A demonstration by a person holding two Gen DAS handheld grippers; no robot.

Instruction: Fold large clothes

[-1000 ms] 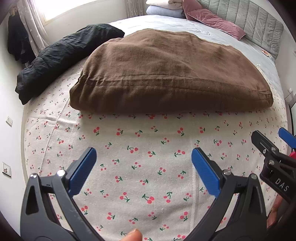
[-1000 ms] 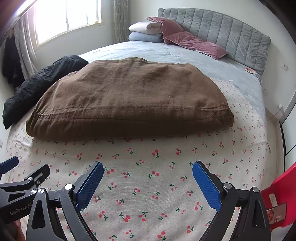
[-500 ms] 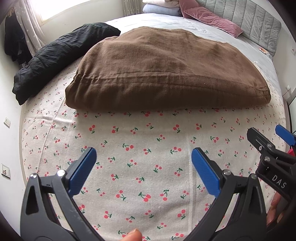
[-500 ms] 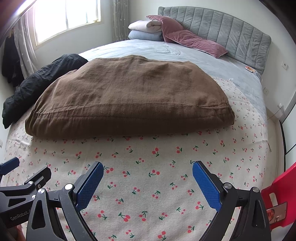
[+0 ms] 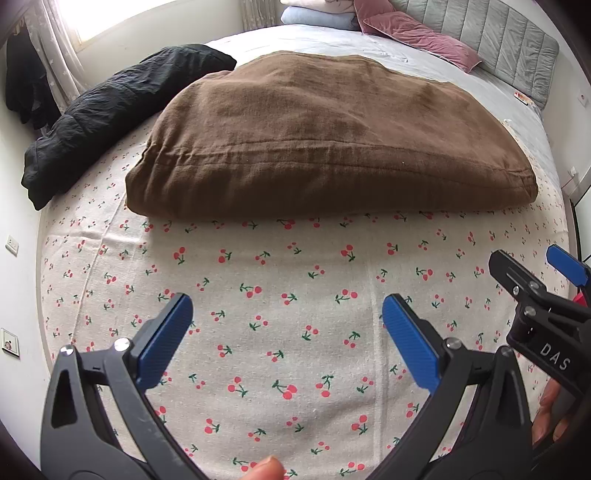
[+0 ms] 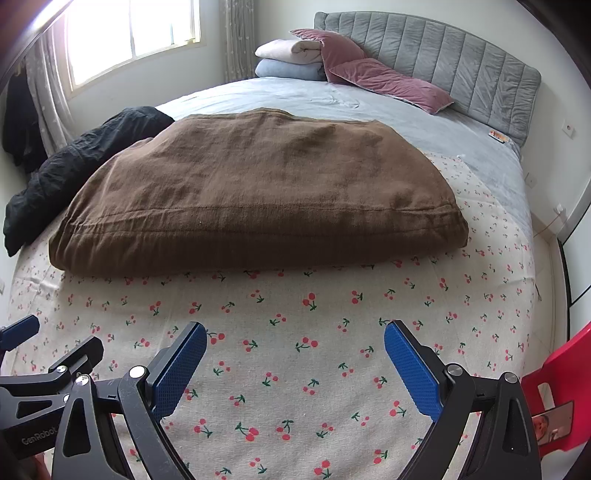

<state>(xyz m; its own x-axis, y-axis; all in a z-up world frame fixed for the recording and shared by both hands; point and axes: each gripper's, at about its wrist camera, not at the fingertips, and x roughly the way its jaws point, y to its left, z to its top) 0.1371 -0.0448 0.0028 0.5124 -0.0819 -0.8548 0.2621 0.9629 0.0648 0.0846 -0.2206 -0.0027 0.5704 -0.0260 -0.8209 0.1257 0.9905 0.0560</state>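
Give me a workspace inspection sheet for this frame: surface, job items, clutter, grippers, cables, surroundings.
Surface: bed with a cherry-print sheet at the near end, grey cover beyond it.
Job's things: brown garment, folded into a thick flat bundle, lying on the cherry-print sheet; nothing touches it.
Clutter: black garment bunched along the bed's left edge; stacked pillows and a pink cushion at the headboard.
Grippers: left gripper and right gripper, jaws open and empty, short of the bundle's near edge.
Cables: nothing seen.
Surroundings: grey headboard, window, red chair at the right.
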